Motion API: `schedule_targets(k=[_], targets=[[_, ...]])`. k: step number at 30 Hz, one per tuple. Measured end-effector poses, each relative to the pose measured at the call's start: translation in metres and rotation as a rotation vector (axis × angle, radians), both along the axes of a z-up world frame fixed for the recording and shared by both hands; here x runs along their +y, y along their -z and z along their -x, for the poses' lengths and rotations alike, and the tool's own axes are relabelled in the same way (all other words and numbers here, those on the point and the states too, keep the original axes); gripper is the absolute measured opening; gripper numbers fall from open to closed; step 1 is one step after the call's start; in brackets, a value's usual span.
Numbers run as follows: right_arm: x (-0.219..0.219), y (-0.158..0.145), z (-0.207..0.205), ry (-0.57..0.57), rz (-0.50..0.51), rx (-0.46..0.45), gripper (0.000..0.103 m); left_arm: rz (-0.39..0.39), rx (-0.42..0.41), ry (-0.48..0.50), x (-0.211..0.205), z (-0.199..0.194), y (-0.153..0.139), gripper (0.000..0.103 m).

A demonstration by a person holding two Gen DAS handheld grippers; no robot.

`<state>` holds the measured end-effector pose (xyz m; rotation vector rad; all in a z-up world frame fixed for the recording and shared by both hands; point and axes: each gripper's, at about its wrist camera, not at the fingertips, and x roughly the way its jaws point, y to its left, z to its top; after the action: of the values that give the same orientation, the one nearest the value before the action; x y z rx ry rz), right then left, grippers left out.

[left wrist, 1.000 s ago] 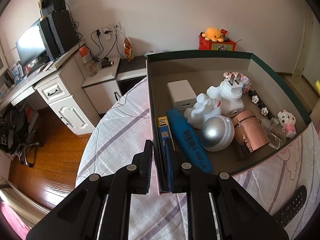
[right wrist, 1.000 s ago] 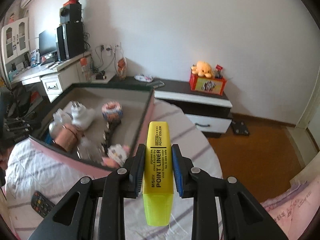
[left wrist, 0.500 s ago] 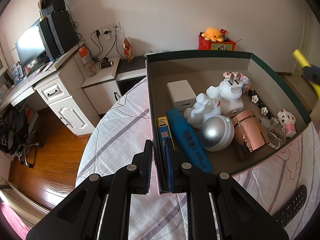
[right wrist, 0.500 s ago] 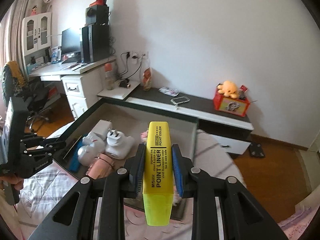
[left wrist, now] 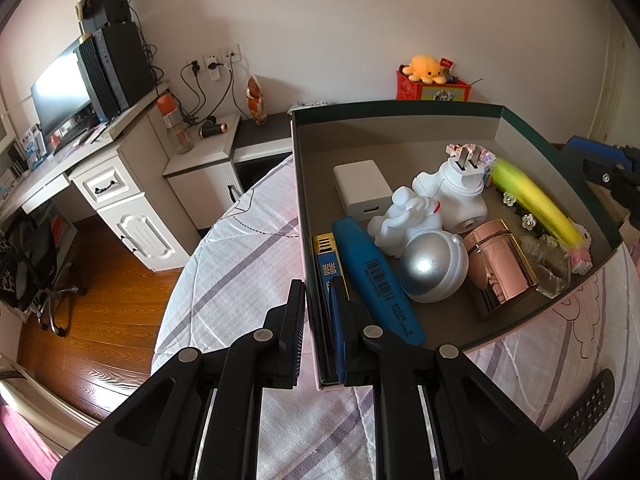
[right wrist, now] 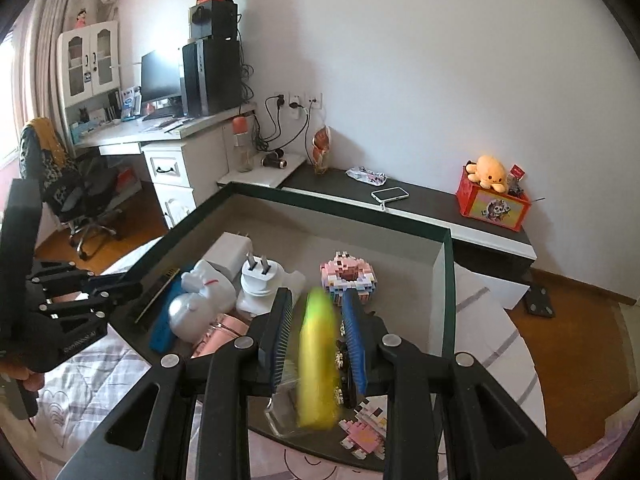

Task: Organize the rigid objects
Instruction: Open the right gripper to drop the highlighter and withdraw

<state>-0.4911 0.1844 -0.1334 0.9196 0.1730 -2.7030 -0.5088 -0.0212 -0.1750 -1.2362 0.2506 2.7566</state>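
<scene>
My right gripper (right wrist: 316, 320) is open above the right end of the open box (right wrist: 447, 276). A yellow highlighter (right wrist: 318, 356), blurred, hangs free between its spread jaws over the box; it also shows in the left wrist view (left wrist: 534, 204). My left gripper (left wrist: 318, 294) is shut on the box's near left wall (left wrist: 311, 304). In the box lie a blue highlighter (left wrist: 378, 284), a white astronaut figure (left wrist: 412, 224), a white plug (left wrist: 456, 192), a white charger (left wrist: 362, 190), a rose-gold can (left wrist: 500, 268) and pink brick toys (right wrist: 352, 278).
The box rests on a round table with a striped cloth (left wrist: 240, 248). A black remote (left wrist: 584, 412) lies at the table's right edge. A desk with a monitor (left wrist: 60, 92) and a low cabinet (right wrist: 420, 208) stand beyond.
My right gripper moved over the box, opened and let go of the yellow highlighter, which is now dropping and blurred. My left gripper has kept still on the box wall.
</scene>
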Motion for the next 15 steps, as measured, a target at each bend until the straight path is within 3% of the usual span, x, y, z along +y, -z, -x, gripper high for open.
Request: schedule_targets(k=[2, 3, 15], targets=[[0.003, -0.002, -0.002, 0.010, 0.002, 0.006, 0.053, 0.003, 0.000, 0.000, 0.001, 0.000, 0.000, 0.012], [0.005, -0.004, -0.004, 0.016, -0.003, 0.007, 0.055, 0.004, 0.000, 0.000, 0.001, 0.000, 0.000, 0.012], [0.063, -0.001, -0.025, 0.143, -0.022, -0.063, 0.056, 0.032, 0.015, -0.010, 0.003, -0.004, -0.003, 0.012]])
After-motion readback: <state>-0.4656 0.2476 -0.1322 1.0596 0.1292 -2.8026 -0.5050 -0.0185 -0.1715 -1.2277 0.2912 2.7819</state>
